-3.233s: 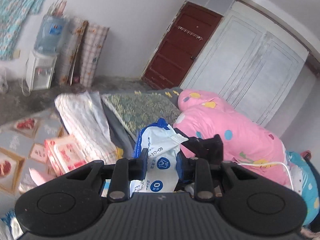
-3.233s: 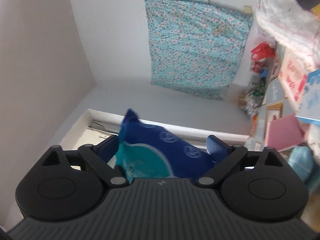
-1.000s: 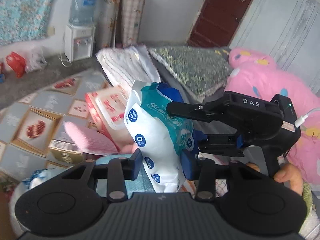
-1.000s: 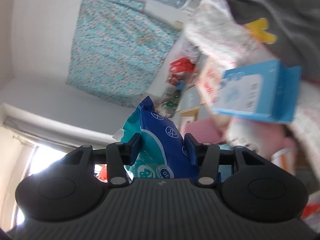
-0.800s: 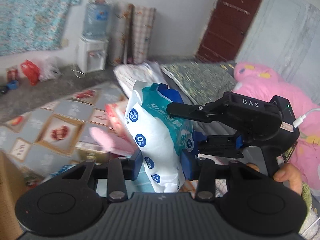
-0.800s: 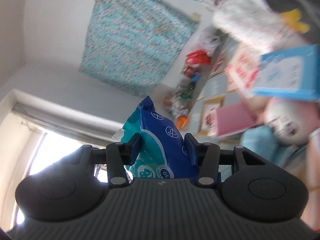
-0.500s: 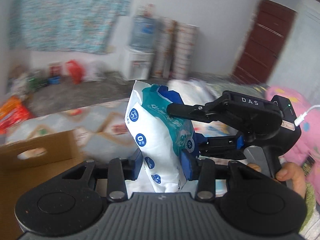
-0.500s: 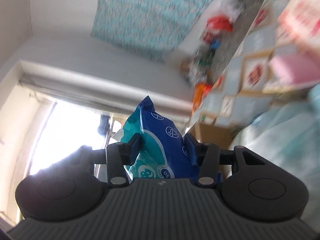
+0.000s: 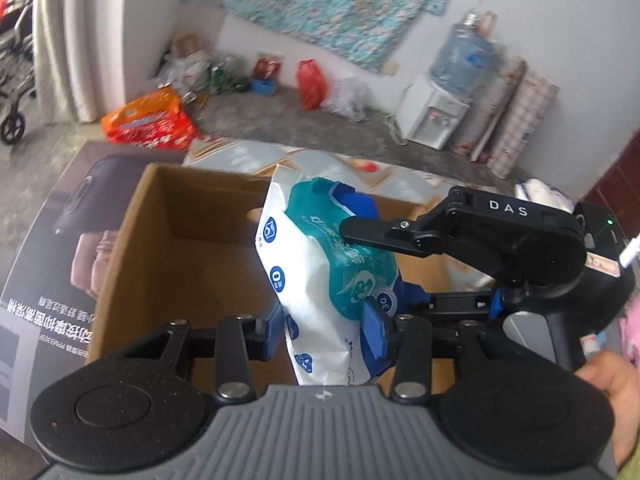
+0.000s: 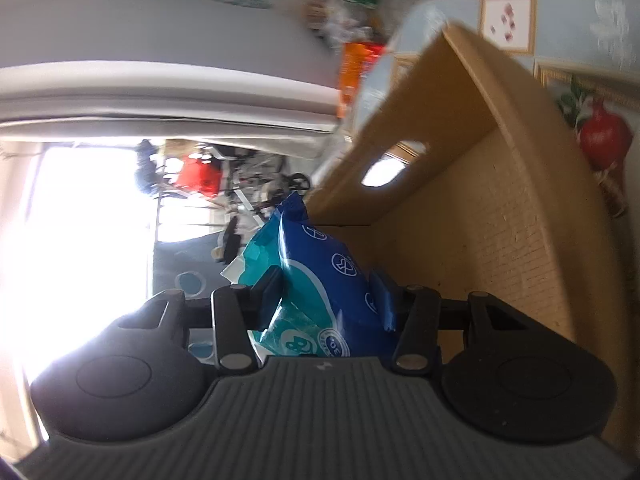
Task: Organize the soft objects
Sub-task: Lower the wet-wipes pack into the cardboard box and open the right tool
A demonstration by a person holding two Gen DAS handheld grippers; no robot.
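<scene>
A bare room with a grey concrete floor [image 9: 280, 120] and a patterned mat; a floral turquoise cloth [image 9: 332, 4] hangs on the white wall, a water dispenser [image 9: 432, 116] stands beside rolled mats, and plastic bags and an orange package [image 9: 148, 120] lie along the wall. In the foreground we see an open cardboard box [image 9: 136, 216] with a printed outer side and a hand-hole cut in its far wall.

Left claw [image 9: 324, 330]: blue pads closed on the lower part of a wet-wipes pack [image 9: 316, 280], white with teal and blue print, held upright above the box opening.

Right claw [image 9: 400, 264]: black, marked "DAS", reaching in from the right, with one finger lying across the teal upper face of the same pack; the person's hand [image 9: 612, 384] grips its handle. From the right wrist view we see this claw [image 10: 328, 296] clamped on the blue-and-teal end of the pack [image 10: 320, 280], with the box wall [image 10: 480, 216] and its hand-hole just beyond, and a bright window to the left
</scene>
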